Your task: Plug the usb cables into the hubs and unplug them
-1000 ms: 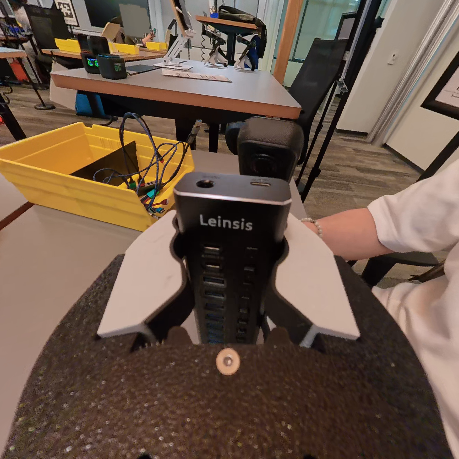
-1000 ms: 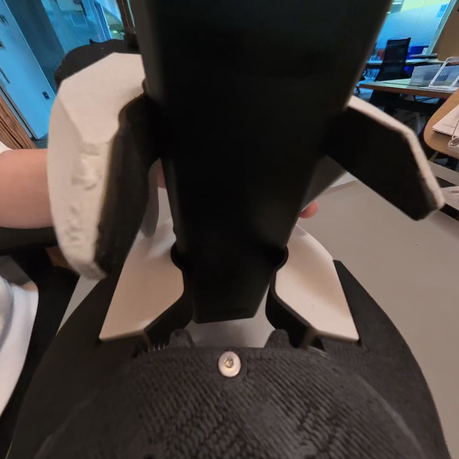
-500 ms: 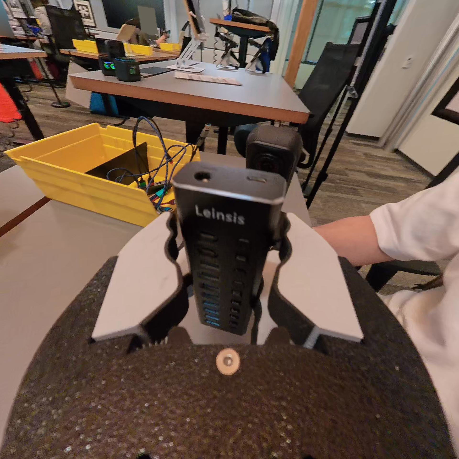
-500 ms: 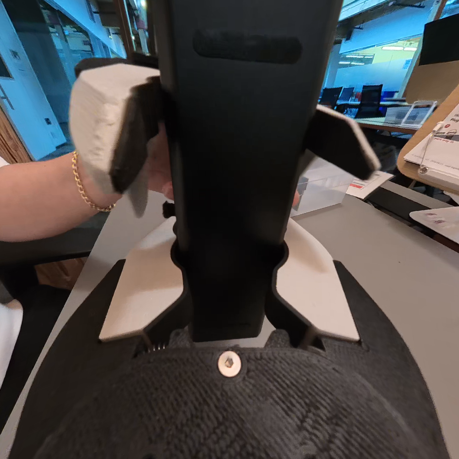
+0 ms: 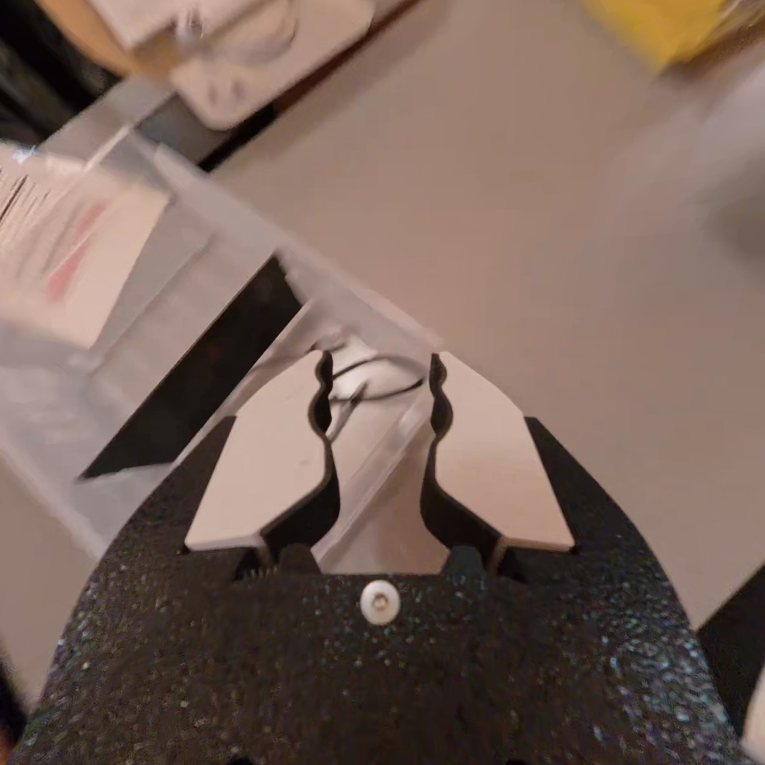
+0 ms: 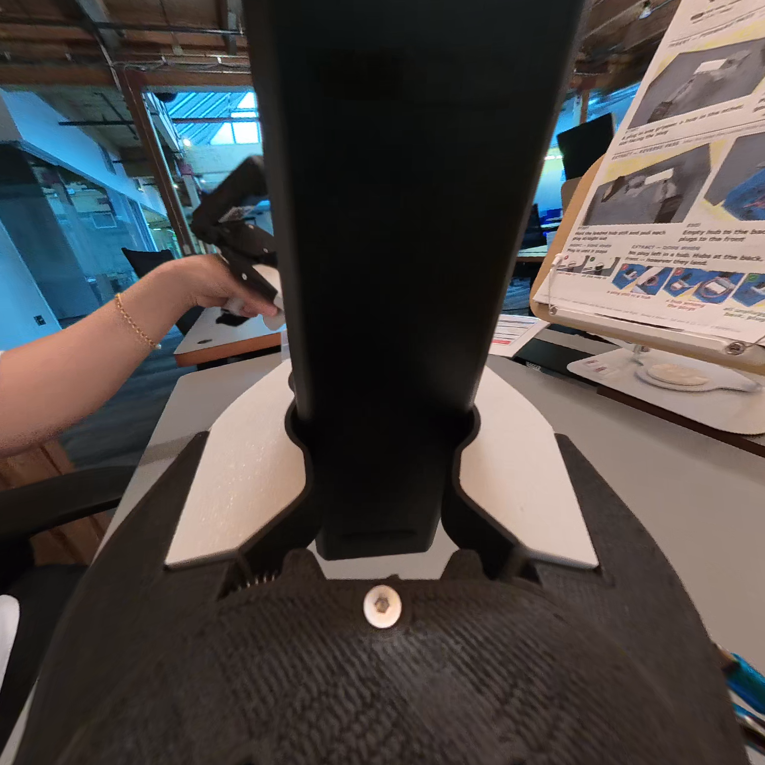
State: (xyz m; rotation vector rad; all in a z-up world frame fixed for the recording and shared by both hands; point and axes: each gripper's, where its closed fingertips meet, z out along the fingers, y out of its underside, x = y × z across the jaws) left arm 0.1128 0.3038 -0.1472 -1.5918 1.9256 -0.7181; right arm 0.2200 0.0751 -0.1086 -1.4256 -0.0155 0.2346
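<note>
Grey table (image 6: 645, 467) carries a clear bin (image 5: 124, 331) at far left. Hub (image 6: 414, 248): clamped in the right gripper (image 6: 383, 418), long axis running straight ahead along the fingers, rising past the frame top. Left gripper (image 5: 378, 397): jaws apart, empty, blurred, above the bin's near corner, where a thin dark cable (image 5: 372, 387) lies just ahead. Left is nearer the cable.

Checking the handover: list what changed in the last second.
The left gripper let go of the black multi-port USB hub, opened, and swung away toward the clear plastic box at the table's far side. The right gripper stayed shut on the hub, holding it upright.
</note>
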